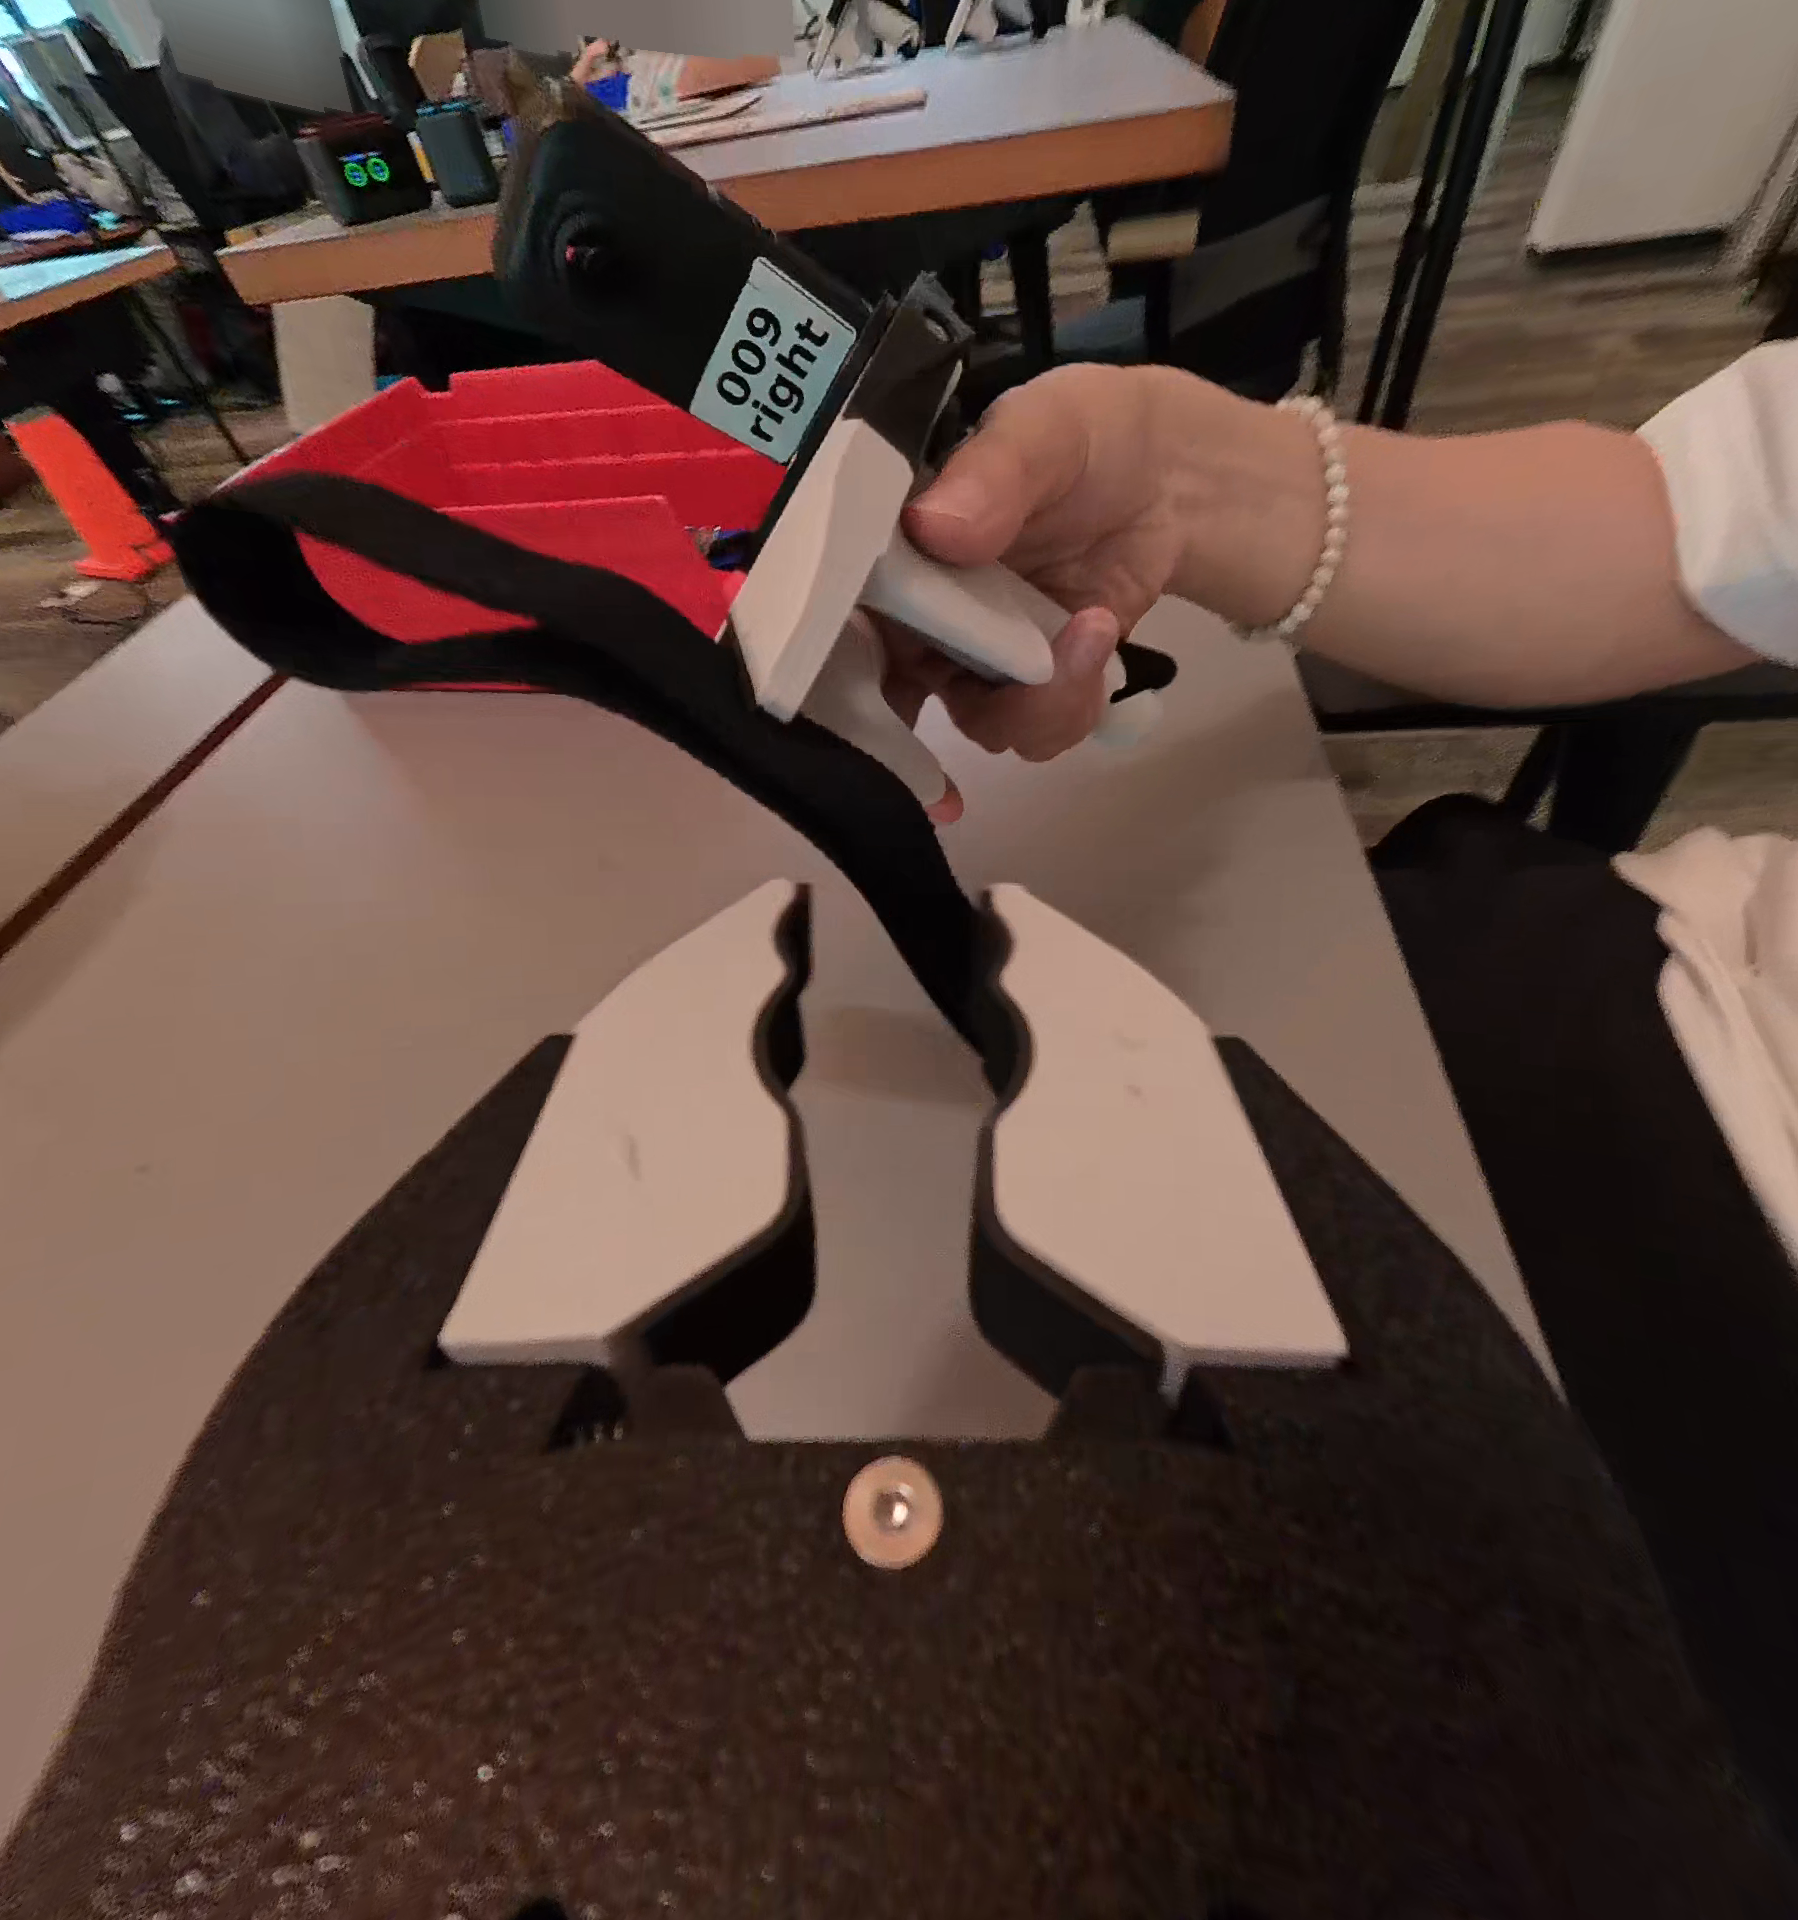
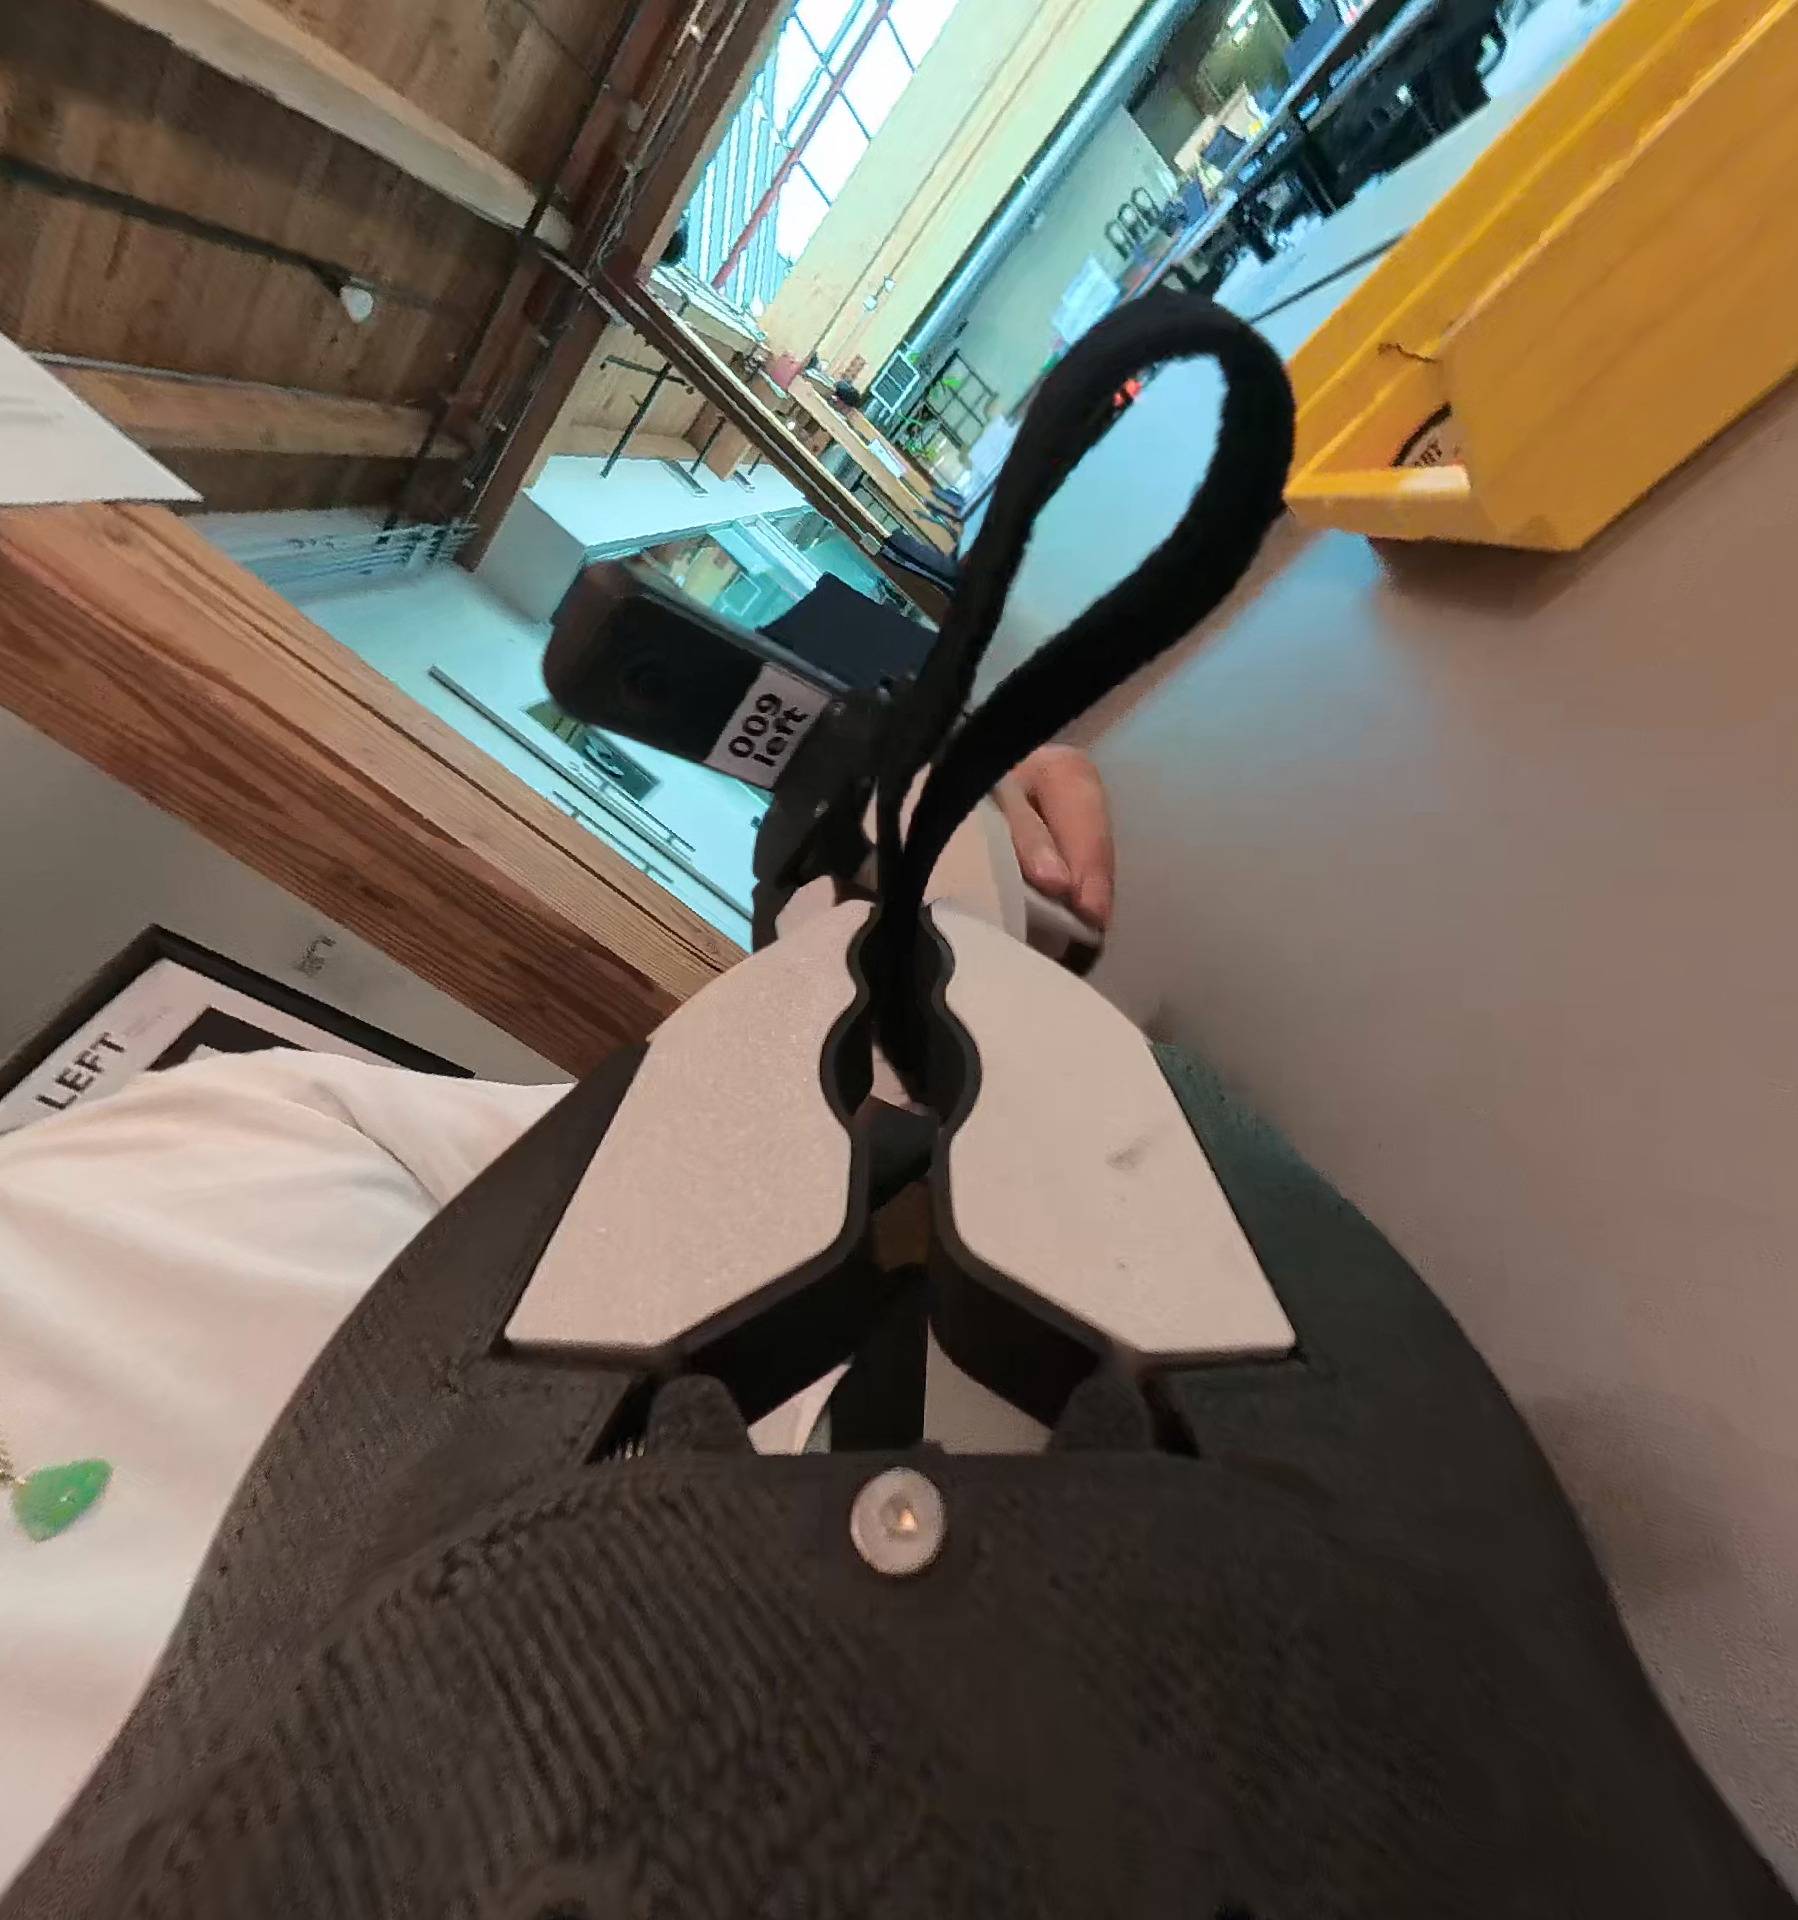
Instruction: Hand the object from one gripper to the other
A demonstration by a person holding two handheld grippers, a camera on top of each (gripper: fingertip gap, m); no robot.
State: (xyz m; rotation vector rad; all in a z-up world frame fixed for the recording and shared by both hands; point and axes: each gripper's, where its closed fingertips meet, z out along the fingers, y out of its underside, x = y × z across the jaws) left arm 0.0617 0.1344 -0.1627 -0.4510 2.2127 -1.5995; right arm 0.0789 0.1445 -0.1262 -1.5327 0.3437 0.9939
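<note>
Black strap loop (image 2: 1123,520) pinched in my right gripper (image 2: 900,935), one end reaching into the left.

The strap is a flat, matte black fabric band, soft and slightly fuzzy, doubled into a long loop that arcs above the grey table (image 1: 355,883) in front of a red bin (image 1: 562,457). My right gripper's fingers are closed tight on both strands just below the loop. In the left wrist view the left gripper (image 1: 895,904) is spread wide; the strap (image 1: 583,613) runs down and lies against its right finger (image 1: 1113,1101), ungripped.
</note>
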